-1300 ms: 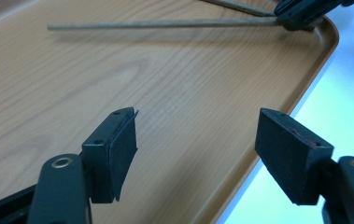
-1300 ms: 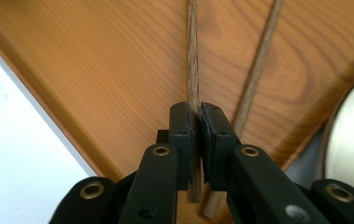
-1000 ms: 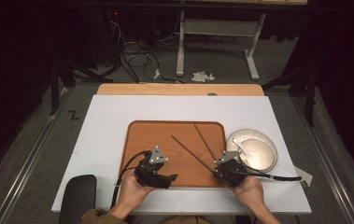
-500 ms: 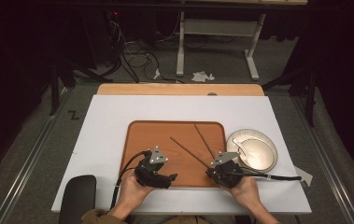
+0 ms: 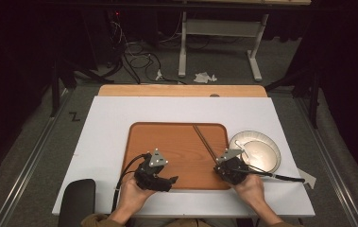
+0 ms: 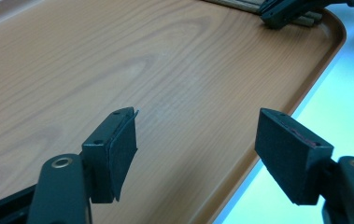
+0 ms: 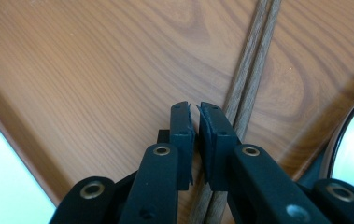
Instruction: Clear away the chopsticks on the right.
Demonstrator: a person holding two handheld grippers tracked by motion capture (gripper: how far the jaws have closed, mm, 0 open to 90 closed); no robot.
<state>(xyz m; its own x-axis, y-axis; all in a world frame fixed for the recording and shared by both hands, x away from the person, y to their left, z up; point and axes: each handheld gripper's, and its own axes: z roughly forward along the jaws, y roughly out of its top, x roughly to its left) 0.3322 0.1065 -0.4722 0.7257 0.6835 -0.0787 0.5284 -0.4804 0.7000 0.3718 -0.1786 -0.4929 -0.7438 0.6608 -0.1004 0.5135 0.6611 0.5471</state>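
On the tray: we are seeing the chopsticks (image 5: 205, 142) lying side by side on the wooden tray (image 5: 167, 137), running toward its far edge.
Right gripper (image 7: 195, 126): we are finding its fingers almost together at the chopsticks' near end; we cannot tell whether they are pinching wood.
Left gripper (image 6: 195, 140): we are holding its fingers wide over bare tray.
Plate (image 5: 266, 142): sitting just right of the tray on the table (image 5: 110, 113).
Risk: we are judging that the thin sticks may be slipping out or splaying apart on lifting.

The table (image 5: 120, 123) is brightly lit from above while its surroundings stay dark. Both close views are soft (nearest parts blurred).
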